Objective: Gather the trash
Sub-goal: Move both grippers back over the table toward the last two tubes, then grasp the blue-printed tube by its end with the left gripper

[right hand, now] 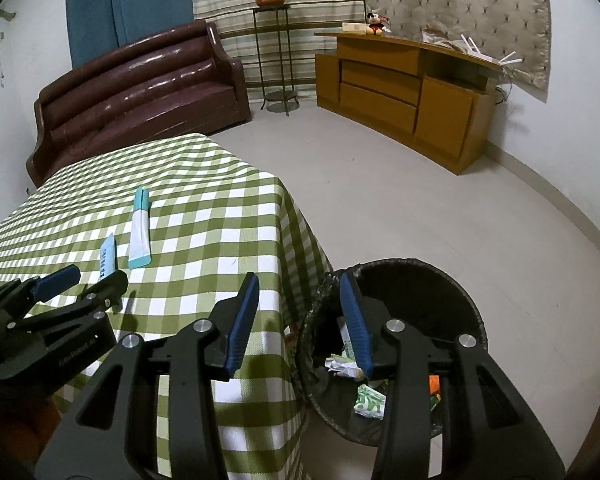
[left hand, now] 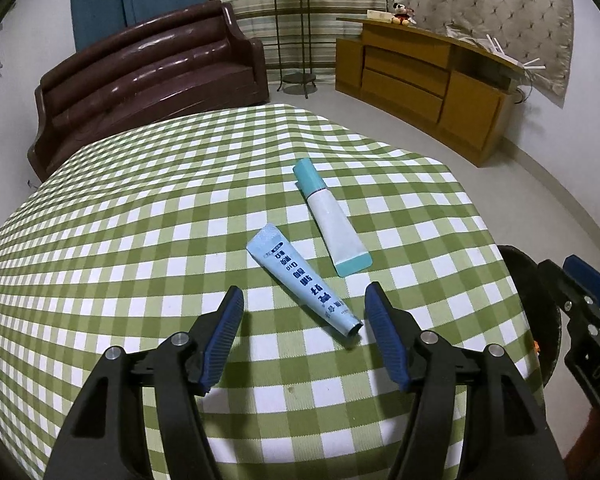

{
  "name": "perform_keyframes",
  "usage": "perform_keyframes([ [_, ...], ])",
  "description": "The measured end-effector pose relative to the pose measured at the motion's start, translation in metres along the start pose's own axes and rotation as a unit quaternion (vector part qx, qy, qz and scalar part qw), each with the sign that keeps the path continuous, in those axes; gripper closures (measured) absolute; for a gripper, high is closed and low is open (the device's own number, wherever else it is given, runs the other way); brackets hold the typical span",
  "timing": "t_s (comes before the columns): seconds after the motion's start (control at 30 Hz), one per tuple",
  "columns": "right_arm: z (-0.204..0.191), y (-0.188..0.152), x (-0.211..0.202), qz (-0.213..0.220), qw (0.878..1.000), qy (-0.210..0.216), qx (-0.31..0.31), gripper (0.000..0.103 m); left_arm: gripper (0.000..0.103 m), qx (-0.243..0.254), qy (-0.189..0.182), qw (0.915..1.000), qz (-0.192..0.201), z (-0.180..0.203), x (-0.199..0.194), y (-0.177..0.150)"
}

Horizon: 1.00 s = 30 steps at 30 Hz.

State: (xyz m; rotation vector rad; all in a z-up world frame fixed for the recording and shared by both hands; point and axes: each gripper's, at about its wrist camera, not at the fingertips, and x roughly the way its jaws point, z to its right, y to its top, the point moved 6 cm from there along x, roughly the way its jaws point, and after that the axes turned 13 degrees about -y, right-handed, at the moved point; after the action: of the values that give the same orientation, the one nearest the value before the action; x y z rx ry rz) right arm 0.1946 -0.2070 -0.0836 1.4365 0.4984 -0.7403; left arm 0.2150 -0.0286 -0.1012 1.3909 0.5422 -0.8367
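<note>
Two tubes lie on the green-checked tablecloth [left hand: 140, 240]. The light blue tube with dark print [left hand: 288, 260] is uncapped, its mouth toward me. A white tube with a teal cap [left hand: 332, 224] lies just beyond it. My left gripper [left hand: 305, 291] hangs open over the blue tube's near end, one finger on each side, pads not touching it. My right gripper [right hand: 299, 280] is open and holds nothing, above the table's edge and the rim of the black bin [right hand: 440, 276]. The right wrist view shows the left gripper [right hand: 98, 274] by the blue tube [right hand: 108, 252] and the white tube [right hand: 139, 232].
The black-lined bin stands on the floor right of the table, with crumpled wrappers [right hand: 368, 400] inside. A brown sofa [left hand: 148, 68] is behind the table, with a plant stand [left hand: 294, 36] and a wooden cabinet [left hand: 420, 72] further back. Pale floor lies between them.
</note>
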Motion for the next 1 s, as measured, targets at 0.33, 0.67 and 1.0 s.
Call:
perform_keyframes([
  [0.33,-0.004,-0.001,0.000,-0.001,1.000,0.001,0.000,0.062,0.041,-0.017,-0.010,0.9997,-0.014,-0.010,0.010,0.005],
  [0.67,-0.006,0.000,0.002,-0.001,1.000,0.004,0.001,0.062,0.046,-0.025,-0.017,0.9995,-0.014,-0.025,0.007,-0.001],
  [1.0,-0.004,-0.002,0.003,-0.001,1.000,0.006,0.004,0.062,0.065,-0.015,-0.019,0.9997,-0.010,-0.037,0.000,-0.007],
])
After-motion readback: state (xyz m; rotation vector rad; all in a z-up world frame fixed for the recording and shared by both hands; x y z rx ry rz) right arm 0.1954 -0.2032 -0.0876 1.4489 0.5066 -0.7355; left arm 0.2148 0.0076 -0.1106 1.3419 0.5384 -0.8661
